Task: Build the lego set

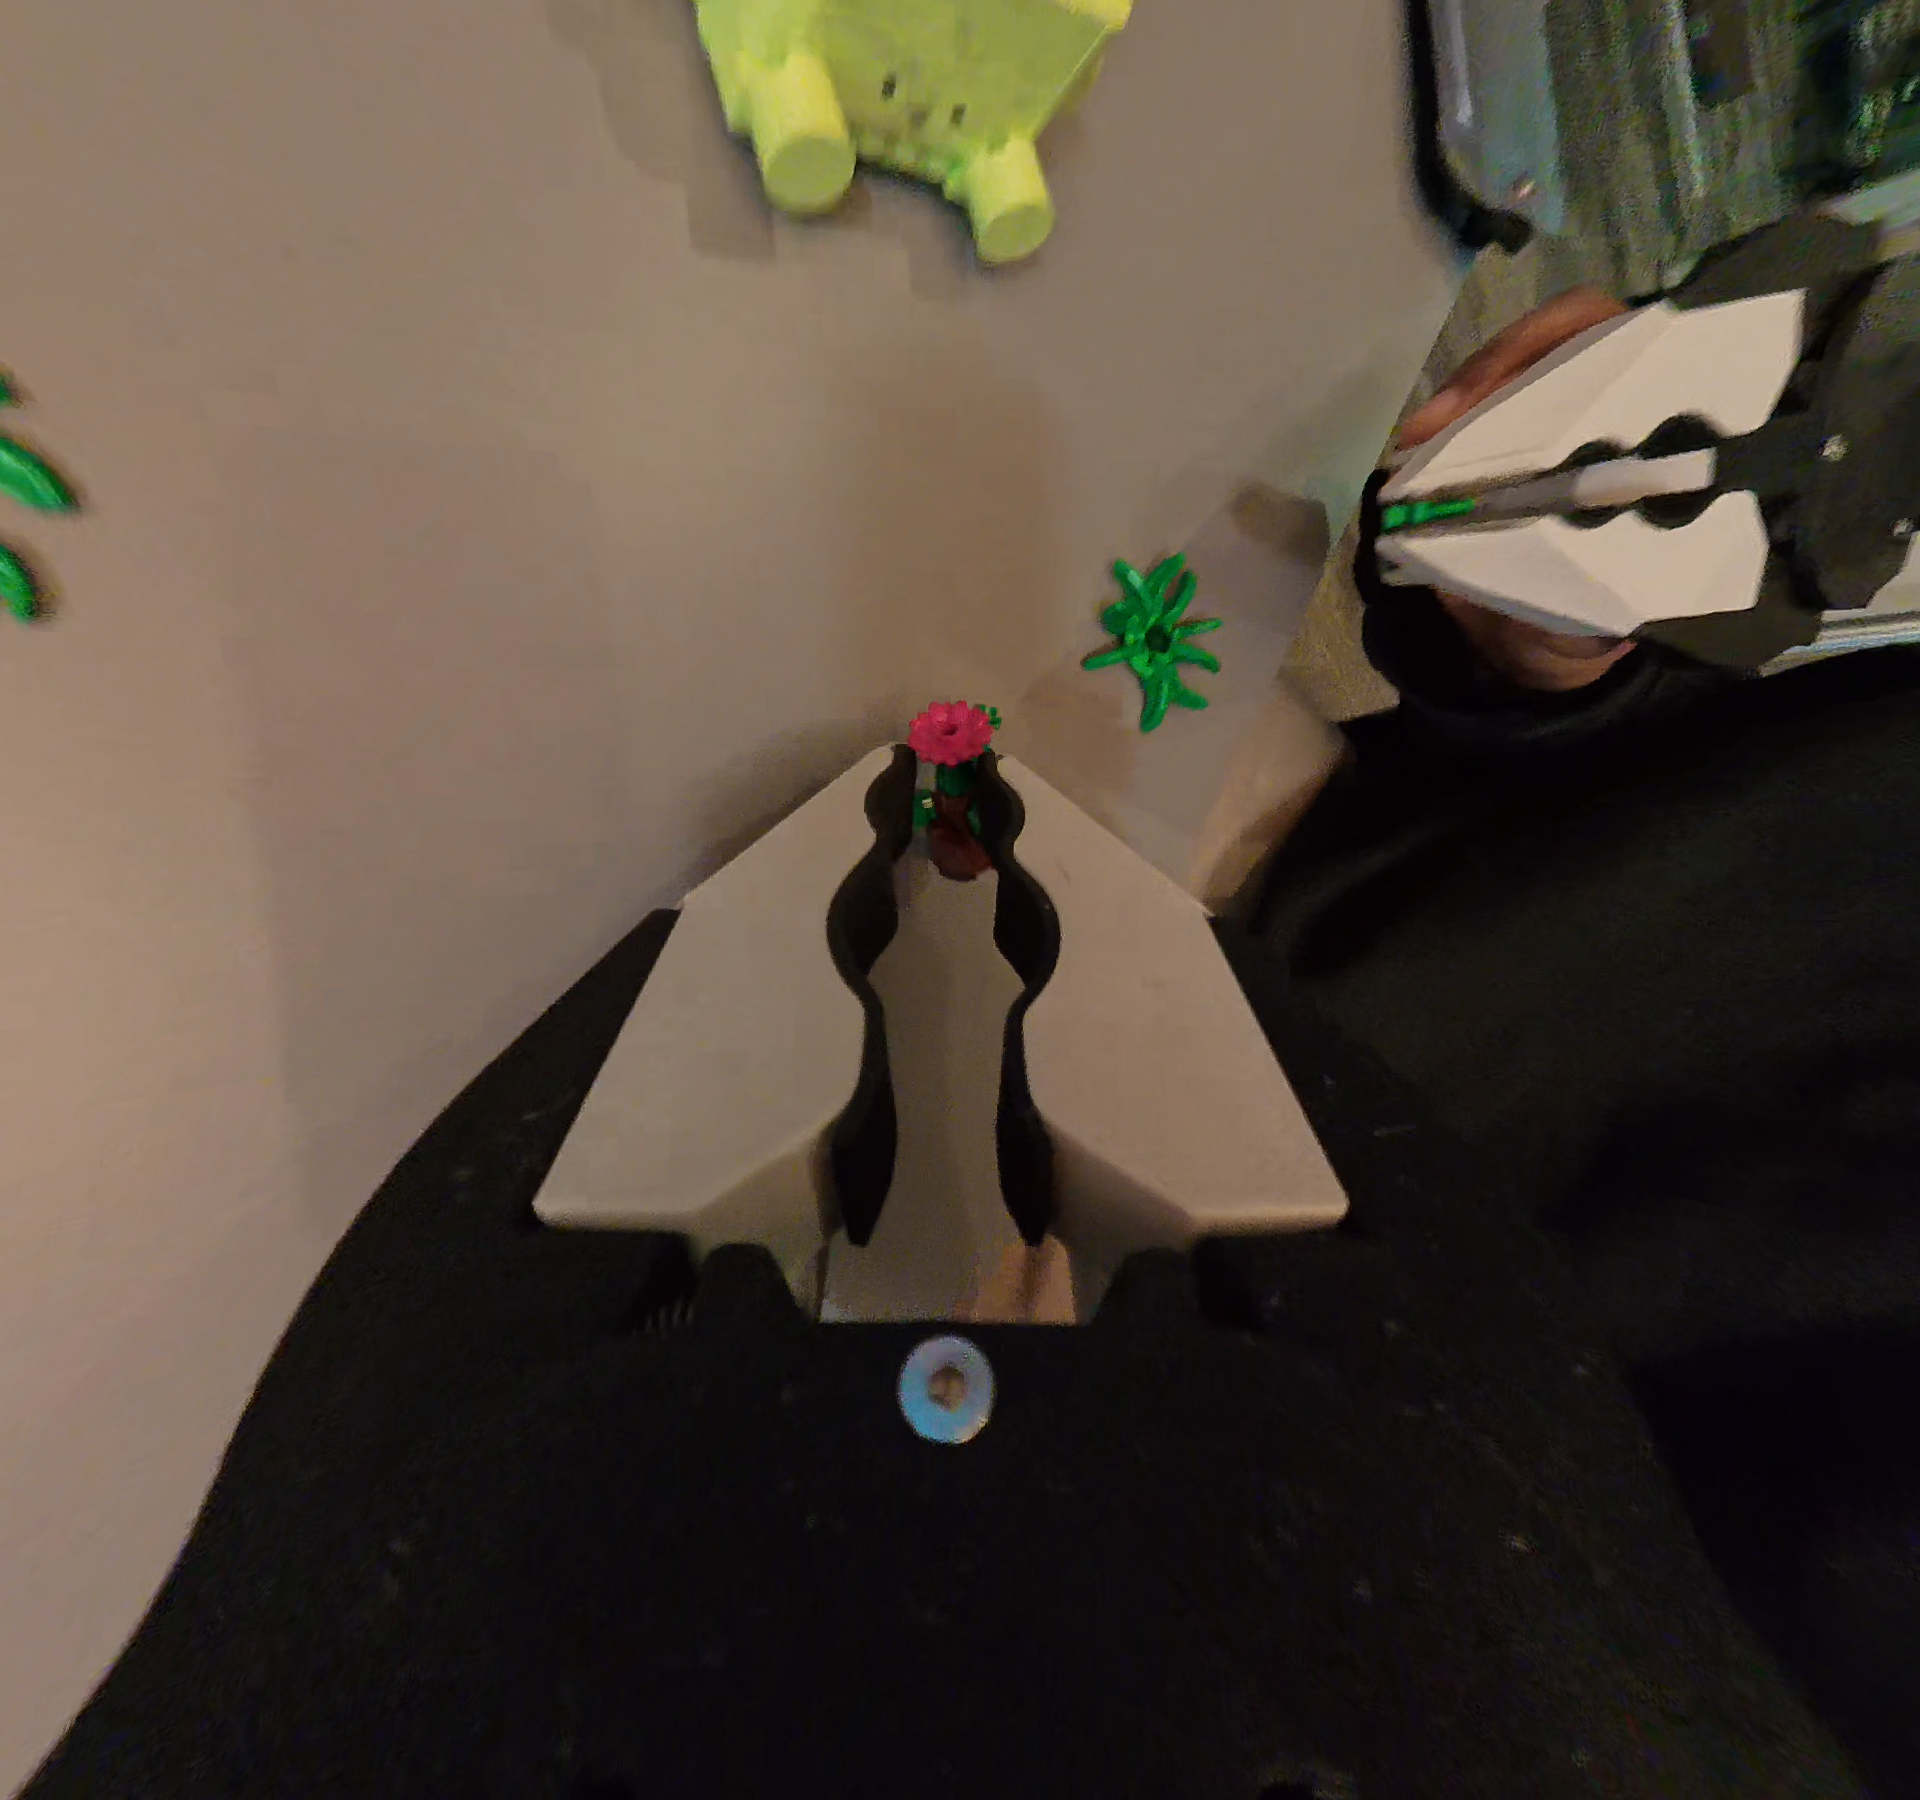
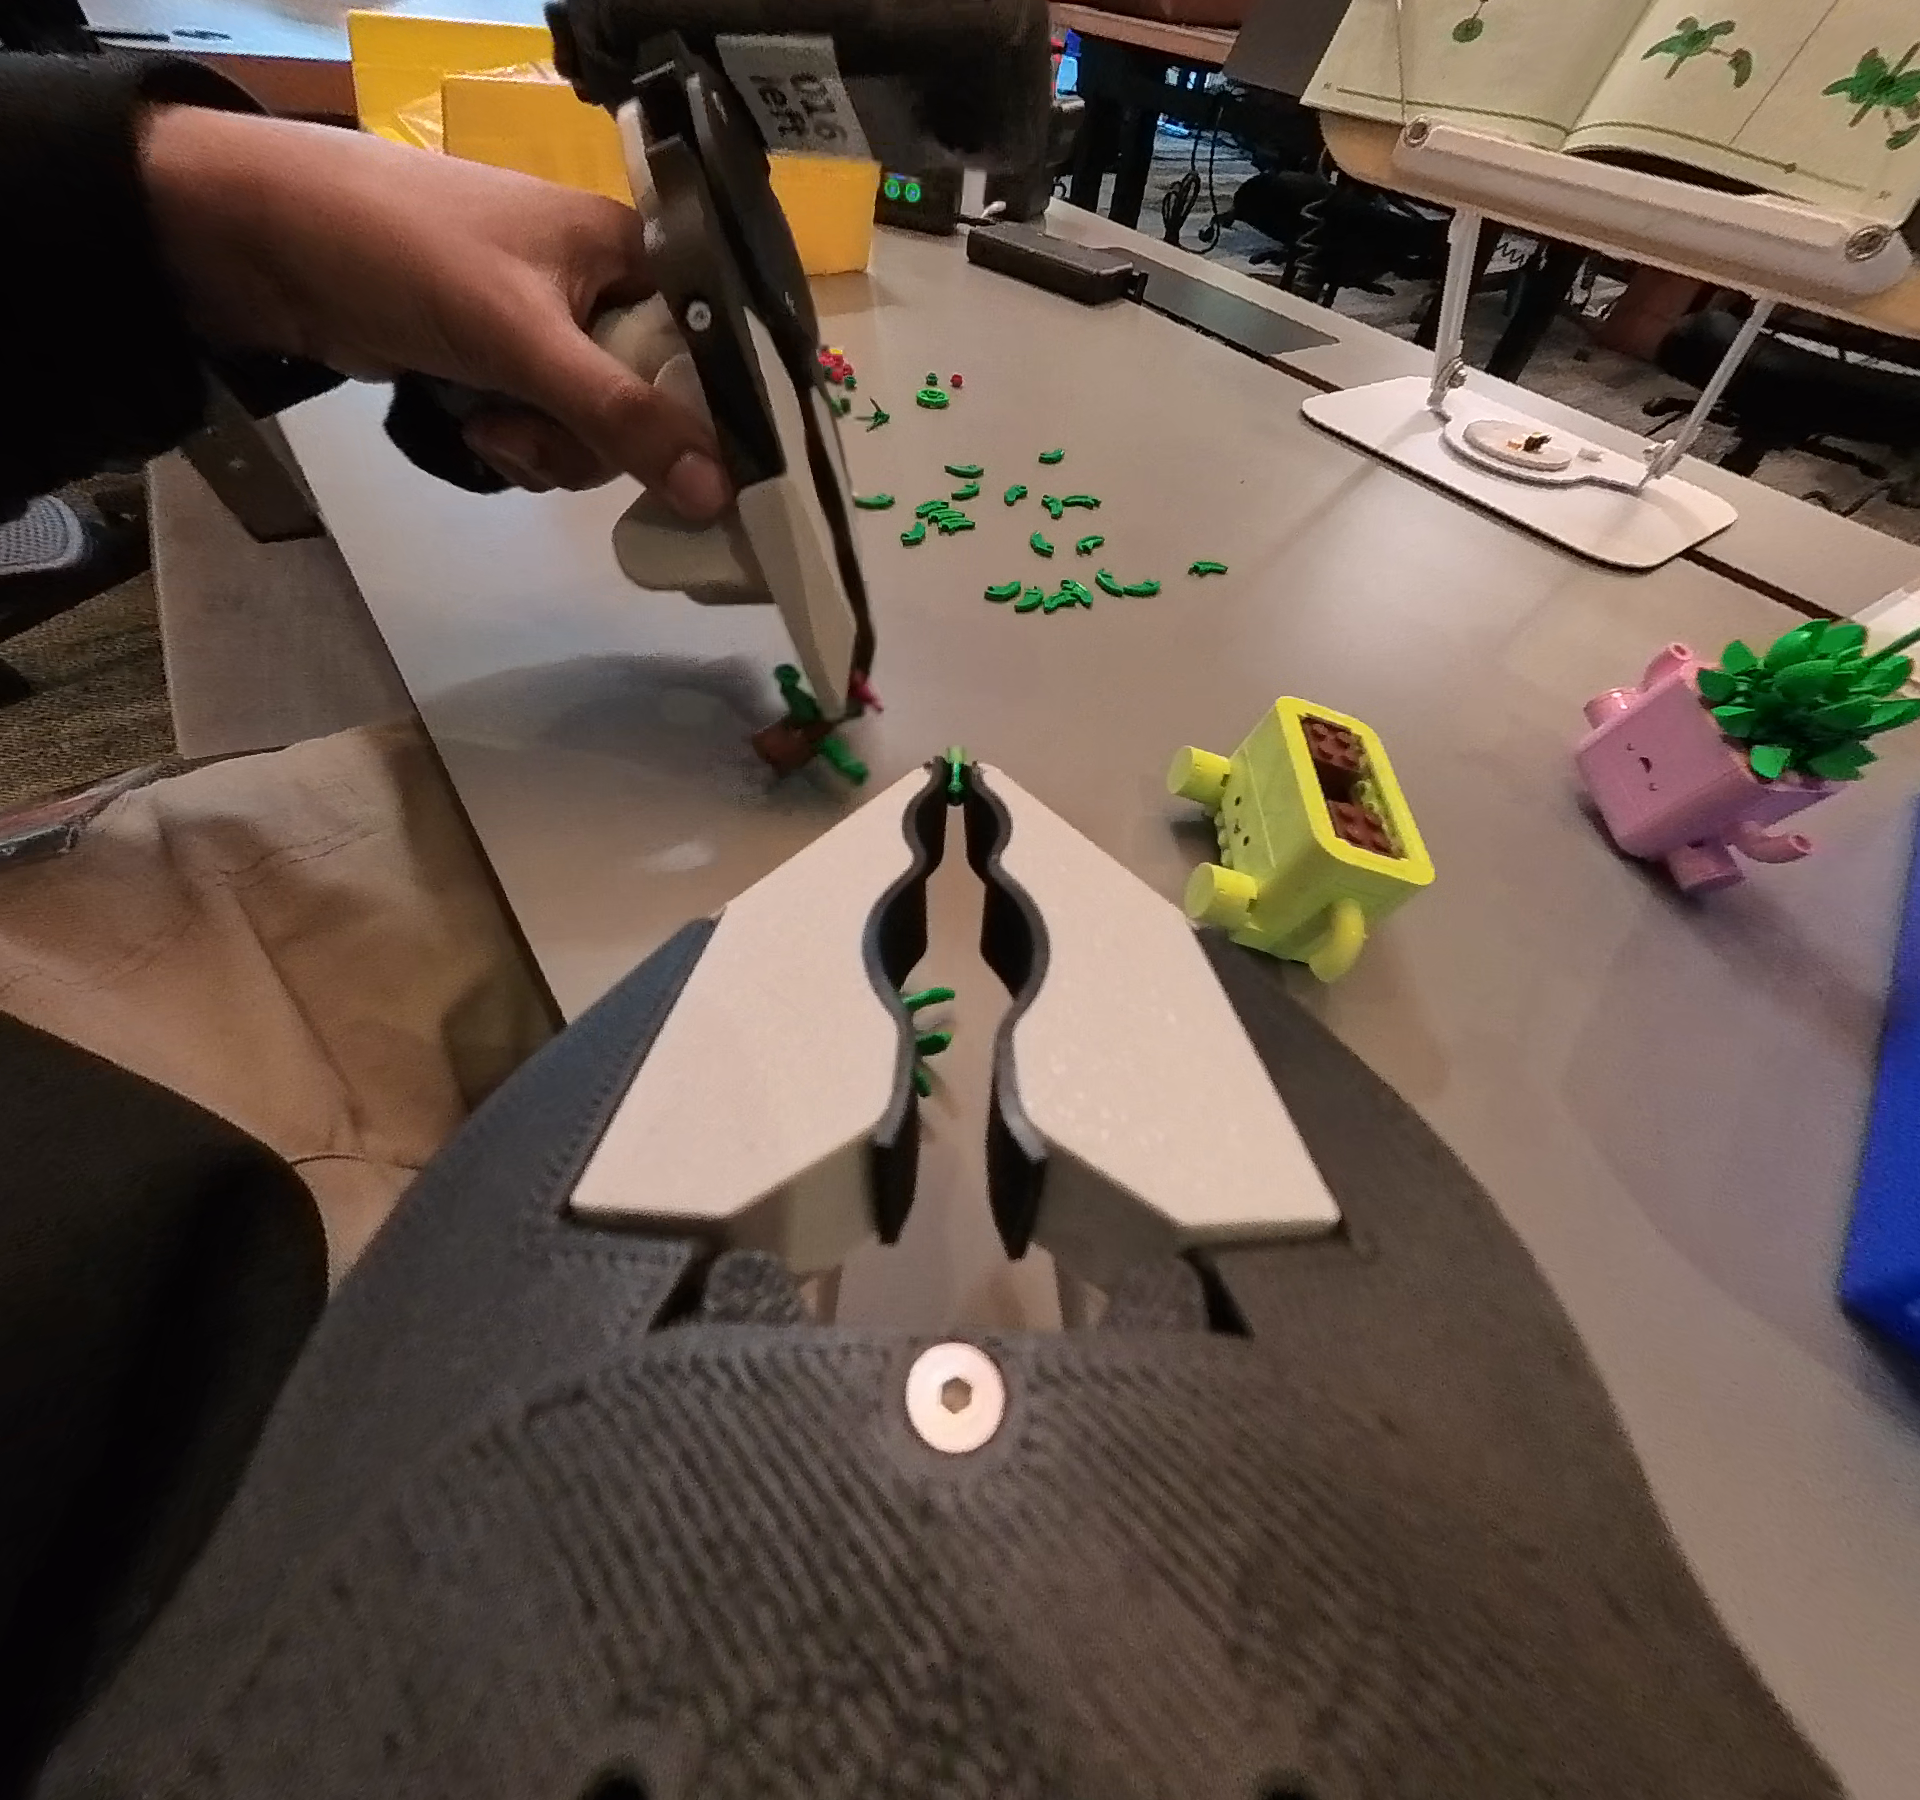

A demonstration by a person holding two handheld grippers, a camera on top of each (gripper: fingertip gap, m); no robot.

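My left gripper [image 1: 948, 763] is shut on a small flower stem [image 1: 952, 794] with a pink bloom, green bits and a brown base. It points down at the grey table [image 1: 364, 607]. The right wrist view shows it [image 2: 847, 701] with the stem's brown base [image 2: 790, 742] touching the table. My right gripper [image 2: 956, 779] is shut on a small green leaf piece [image 2: 954, 776]; the left wrist view shows it [image 1: 1392, 516] at the right. A spiky green leaf cluster [image 1: 1155, 636] lies on the table between them. A lime green pot [image 2: 1304, 836] lies on its side.
Several loose green leaf pieces [image 2: 1039, 545] are scattered farther back. A pink pot [image 2: 1704, 774] filled with green leaves lies at the right. An instruction booklet [image 2: 1662, 15] rests on a white stand [image 2: 1517, 462]. Yellow bins [image 2: 499, 109] stand at the back. A blue object [image 2: 1886, 1127] is at the right edge. Left tips to right tips: about 9 cm. The pink pot [image 2: 1704, 774] is about 25 cm from both grippers' fingertips.
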